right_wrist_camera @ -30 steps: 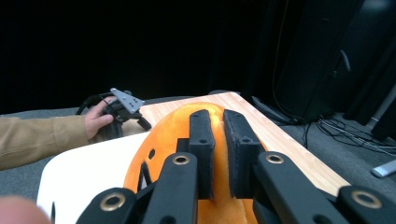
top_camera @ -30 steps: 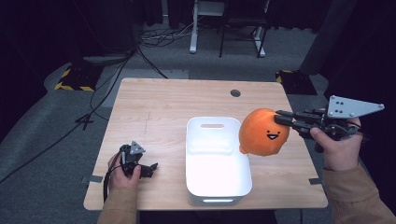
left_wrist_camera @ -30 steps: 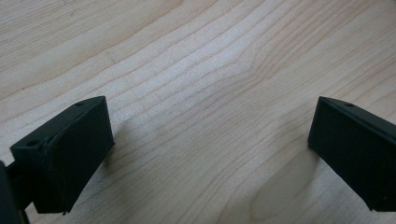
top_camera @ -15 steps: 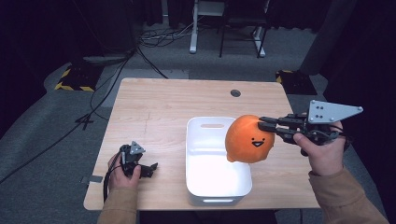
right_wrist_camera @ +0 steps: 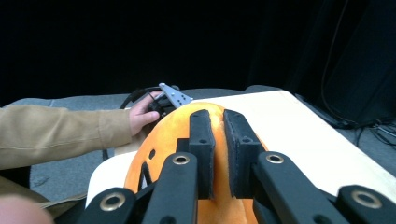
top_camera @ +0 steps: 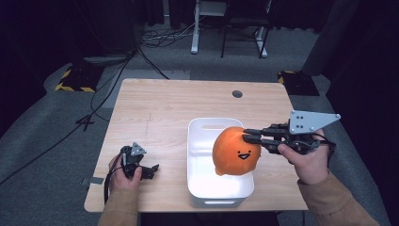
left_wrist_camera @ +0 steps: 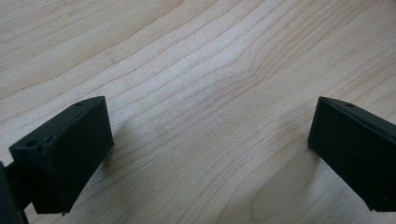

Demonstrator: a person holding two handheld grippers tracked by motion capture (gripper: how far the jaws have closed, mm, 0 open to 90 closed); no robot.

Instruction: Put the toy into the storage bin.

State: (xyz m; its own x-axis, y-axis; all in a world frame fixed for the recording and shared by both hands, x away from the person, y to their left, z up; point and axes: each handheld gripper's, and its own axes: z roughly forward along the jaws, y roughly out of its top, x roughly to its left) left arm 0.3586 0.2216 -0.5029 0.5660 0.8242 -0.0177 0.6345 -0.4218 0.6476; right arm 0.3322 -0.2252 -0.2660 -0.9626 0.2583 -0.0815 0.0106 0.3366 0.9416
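Since a second ago the right gripper [top_camera: 249, 136] has been carrying the orange plush toy [top_camera: 234, 151] leftward, from beside the white bin [top_camera: 199, 136] to above it. Its jaws are pinching a fold of the toy's top, so the body is hanging free over the bin, probably for dropping in. The left gripper [top_camera: 149, 170] is resting on the surface [top_camera: 164, 108], jaws wide apart, holding nothing.

Grey carpet floor [top_camera: 42, 122], dark surroundings, cables [top_camera: 155, 40], desk legs [top_camera: 194, 28].
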